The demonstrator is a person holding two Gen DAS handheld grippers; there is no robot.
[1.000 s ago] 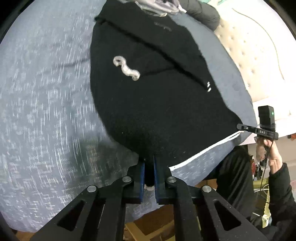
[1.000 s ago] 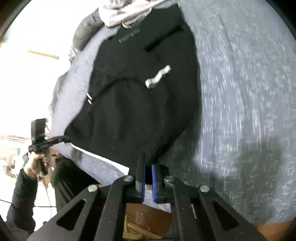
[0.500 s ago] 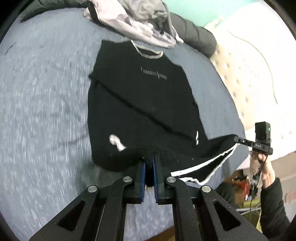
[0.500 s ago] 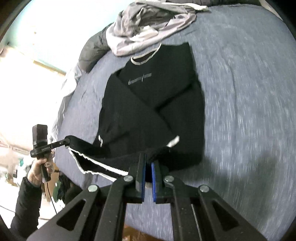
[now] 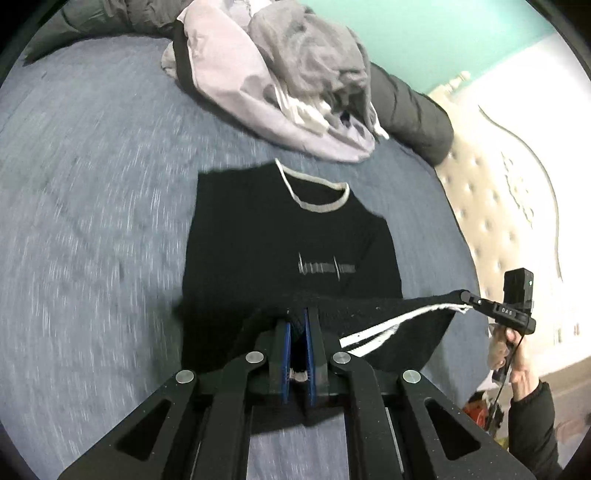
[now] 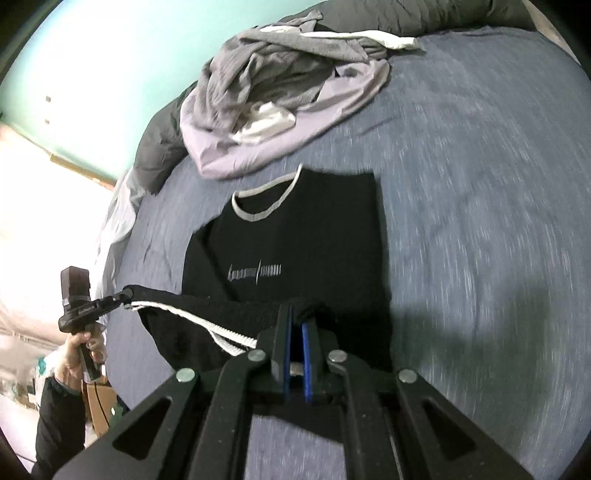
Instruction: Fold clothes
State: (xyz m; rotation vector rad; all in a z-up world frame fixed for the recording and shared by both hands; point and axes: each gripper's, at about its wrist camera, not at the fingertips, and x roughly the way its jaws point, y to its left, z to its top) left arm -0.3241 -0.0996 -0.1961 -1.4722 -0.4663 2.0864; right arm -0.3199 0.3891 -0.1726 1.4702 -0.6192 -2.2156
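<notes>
- On a blue-grey bed (image 5: pixel 92 229), a black sweater (image 5: pixel 280 243) lies face up, its pale-trimmed neck hole pointing away from both cameras and a faint grey line of print across the chest.
- Its bottom hem is lifted off the bed and stretched in a line between the two claws, sagging slightly, with a white stripe showing on the raised edge.
- Left claw (image 5: pixel 298 321), seen close from its own camera, is clenched on one corner of that hem; black cloth sits between its blue pads.
- Right claw (image 6: pixel 295 317) is clenched the same way on the other corner of the hem.
- Each camera also shows the other claw off to the side, held by a hand (image 5: pixel 513 354) in a dark sleeve, with the hem pinched at its tip.
- Beyond the sweater's collar, close to it, sits a heap of grey, lilac and white clothes (image 5: pixel 288 81).
- Behind the heap lies a dark quilted cover (image 5: pixel 413 110), and past that a teal wall (image 5: pixel 443 33).
- Beside the bed on one side is a cream tufted panel (image 5: pixel 491 206).
</notes>
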